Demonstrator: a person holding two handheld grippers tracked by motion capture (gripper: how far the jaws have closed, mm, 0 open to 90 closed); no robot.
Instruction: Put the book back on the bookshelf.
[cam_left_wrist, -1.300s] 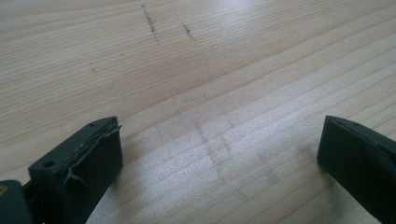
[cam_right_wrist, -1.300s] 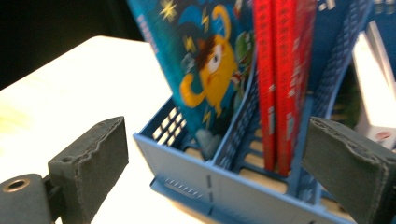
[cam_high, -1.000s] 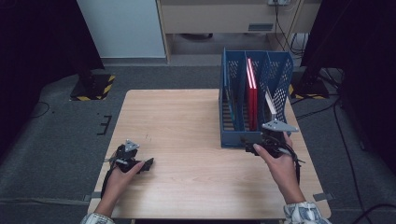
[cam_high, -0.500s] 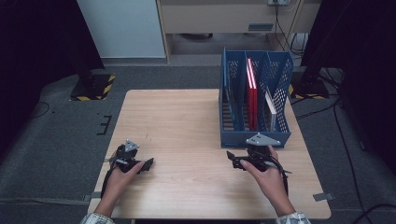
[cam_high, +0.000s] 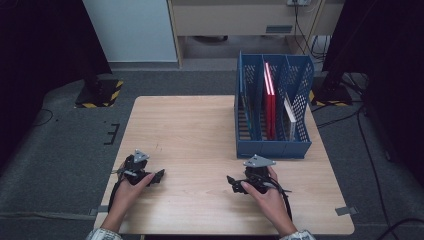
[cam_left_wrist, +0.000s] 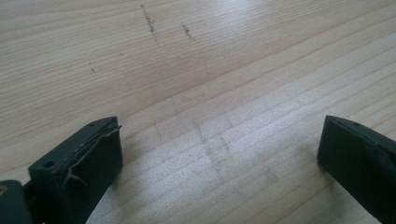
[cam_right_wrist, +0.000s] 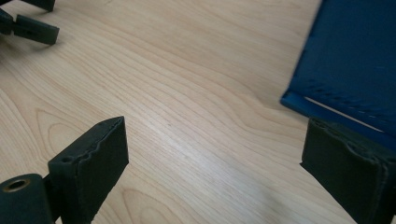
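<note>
A blue mesh file rack (cam_high: 272, 145) stands at the table's back right, and its base (cam_right_wrist: 350, 60) shows close in the right gripper view. It holds a red book (cam_high: 270, 100), a grey-white one (cam_high: 290, 117) and a dark one (cam_high: 245, 107), all upright. My right gripper (cam_high: 233, 183) rests low on the wood just in front of the rack, pointing left. Its jaws (cam_right_wrist: 215, 154) stand open over bare table. My left gripper (cam_high: 158, 176) lies near the front left, also open (cam_left_wrist: 219, 154) with nothing between the jaws. The left gripper's fingertips (cam_right_wrist: 28, 25) show far off in the right gripper view.
The light wooden table (cam_high: 190, 130) has bare wood between the grippers and across its left half. Faint pencil marks (cam_left_wrist: 149, 21) lie ahead of the left gripper. Grey carpet surrounds the table, with cabinets behind.
My right gripper has drawn back from the rack's front right corner, moving left and toward the near edge, and now sits low on the table. The left gripper has stayed put.
</note>
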